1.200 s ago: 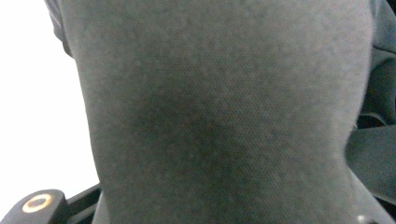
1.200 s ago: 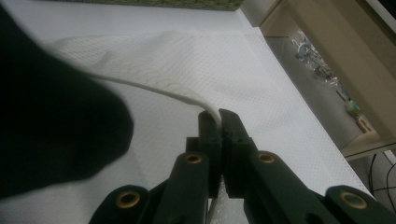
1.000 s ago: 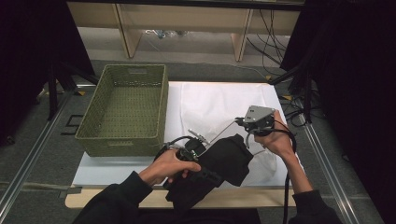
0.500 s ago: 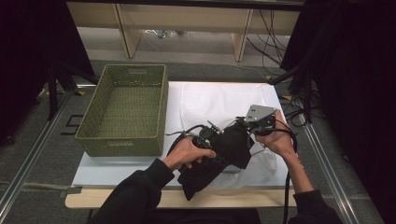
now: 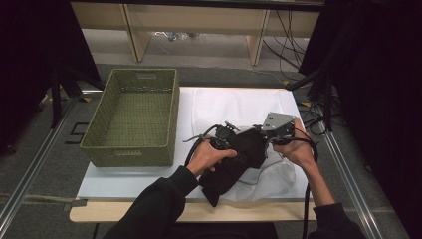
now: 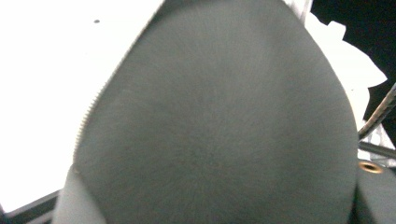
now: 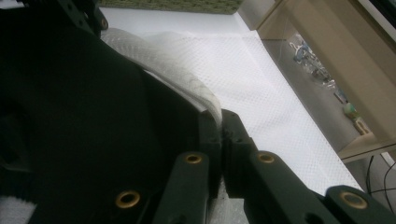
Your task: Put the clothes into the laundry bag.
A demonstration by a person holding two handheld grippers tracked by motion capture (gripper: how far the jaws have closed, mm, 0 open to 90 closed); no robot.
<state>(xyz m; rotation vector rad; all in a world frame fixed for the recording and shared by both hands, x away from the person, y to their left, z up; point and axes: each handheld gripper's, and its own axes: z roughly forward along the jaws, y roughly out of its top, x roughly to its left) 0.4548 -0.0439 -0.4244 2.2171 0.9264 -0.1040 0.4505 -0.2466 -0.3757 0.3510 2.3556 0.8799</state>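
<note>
Black cloth (image 5: 239, 159) held at centre-right of frame, long axis running lower left to upper right. Right gripper (image 5: 271, 135) jaws clamped on upper-right edge. Left gripper (image 5: 226, 139) jaws just opening against cloth; grip cannot be told. White cloth (image 5: 268, 174) beneath, on surface (image 5: 124, 177).

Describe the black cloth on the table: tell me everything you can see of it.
The black cloth is a dark, matte, soft-looking piece, bunched and partly folded. It lies near the table's front edge on a white mesh cloth. One end hangs towards the person; the other is lifted between the two grippers. The right gripper is clamped on its edge together with white mesh. The left gripper presses close against it, and the left hand rests on it.
</note>
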